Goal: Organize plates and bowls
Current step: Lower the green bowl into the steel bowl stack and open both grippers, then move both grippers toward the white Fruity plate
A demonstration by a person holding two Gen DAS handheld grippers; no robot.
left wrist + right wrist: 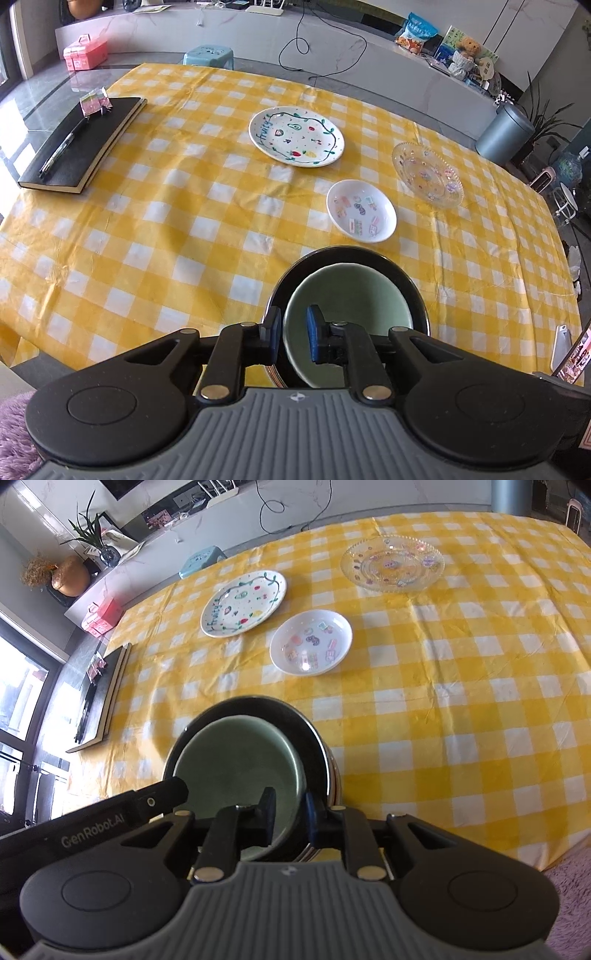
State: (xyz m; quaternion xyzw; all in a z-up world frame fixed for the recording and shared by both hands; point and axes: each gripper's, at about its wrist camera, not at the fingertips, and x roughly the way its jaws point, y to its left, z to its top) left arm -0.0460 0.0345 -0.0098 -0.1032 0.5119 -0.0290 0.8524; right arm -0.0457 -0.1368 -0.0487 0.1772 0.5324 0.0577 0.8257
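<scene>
Item 1: green bowl (347, 295), sitting nested inside a black bowl (406, 284) at the near edge of the table (184, 240), which is wearing a yellow checked cloth.

Item 2: my left gripper (293, 332), straddling the green bowl's left rim, jaws slack, a gap showing at the inner pad.

Item 3: my right gripper (290, 812), straddling the opposite rim, likewise released and not pinching.

Item 4: white fruit-pattern plate (295, 136), small white dish (360, 210) with stickers, and clear glass plate (426, 175), all lying apart further back.

Item 5: black notebook (81, 144), carrying a pen (62, 147), lying far left.
</scene>
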